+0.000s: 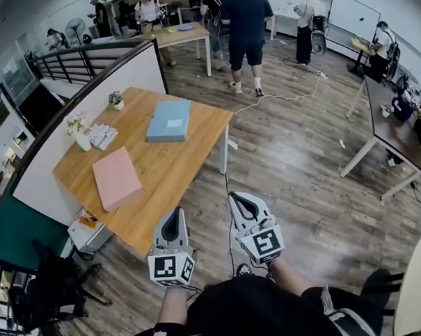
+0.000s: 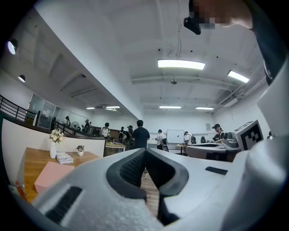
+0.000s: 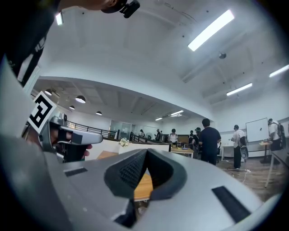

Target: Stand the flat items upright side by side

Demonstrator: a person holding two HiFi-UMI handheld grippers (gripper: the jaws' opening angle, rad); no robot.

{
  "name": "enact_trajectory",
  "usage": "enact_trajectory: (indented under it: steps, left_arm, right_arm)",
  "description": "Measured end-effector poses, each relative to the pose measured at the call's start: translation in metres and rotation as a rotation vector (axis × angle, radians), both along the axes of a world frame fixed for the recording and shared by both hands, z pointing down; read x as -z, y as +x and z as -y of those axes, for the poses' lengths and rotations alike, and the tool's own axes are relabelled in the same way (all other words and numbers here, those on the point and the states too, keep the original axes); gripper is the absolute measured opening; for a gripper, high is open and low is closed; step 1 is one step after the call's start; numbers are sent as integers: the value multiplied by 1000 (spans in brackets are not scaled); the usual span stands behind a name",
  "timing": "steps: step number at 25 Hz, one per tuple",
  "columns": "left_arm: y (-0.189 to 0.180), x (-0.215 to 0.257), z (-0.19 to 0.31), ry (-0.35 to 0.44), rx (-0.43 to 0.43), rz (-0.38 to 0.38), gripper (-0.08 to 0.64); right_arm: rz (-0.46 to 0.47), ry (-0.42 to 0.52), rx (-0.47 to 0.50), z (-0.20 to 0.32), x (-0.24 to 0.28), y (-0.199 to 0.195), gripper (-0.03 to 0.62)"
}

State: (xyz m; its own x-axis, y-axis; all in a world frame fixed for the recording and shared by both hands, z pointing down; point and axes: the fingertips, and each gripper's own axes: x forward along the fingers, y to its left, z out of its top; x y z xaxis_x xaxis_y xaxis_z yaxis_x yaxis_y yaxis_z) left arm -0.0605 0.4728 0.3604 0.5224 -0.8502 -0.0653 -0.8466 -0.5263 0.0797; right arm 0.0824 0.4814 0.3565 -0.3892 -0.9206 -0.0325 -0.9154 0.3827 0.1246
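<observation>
While the wooden table holds the pink flat box and blue flat box lying flat and apart, the left gripper and right gripper, both closed and empty near its corner, should open first.

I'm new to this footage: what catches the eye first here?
A pink flat item and a blue flat item lie flat and apart on the wooden table, the pink one nearer. In the foreground, the left tool and right tool are shut and empty, by the table's near edge.
</observation>
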Motion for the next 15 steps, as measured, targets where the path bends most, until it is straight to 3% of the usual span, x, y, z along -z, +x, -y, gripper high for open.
enact_trajectory:
  steps: [3,5,9,15]
  left_arm:
    - [5,-6,2,-5,0,33,6]
    - [10,-13,5,-26,-10,42,121]
    - [15,-25,12,-78,-17,9,141]
    - [36,-38,23,-128,-8,22,210]
  right_arm:
    - [-14,-24,20,1,-8,0,15]
    - [-32,-47,19,2,-16,6,98]
    - [-50,-91,-23,7,-31,28,188]
    - [-64,-143,-53,14,-44,71,244]
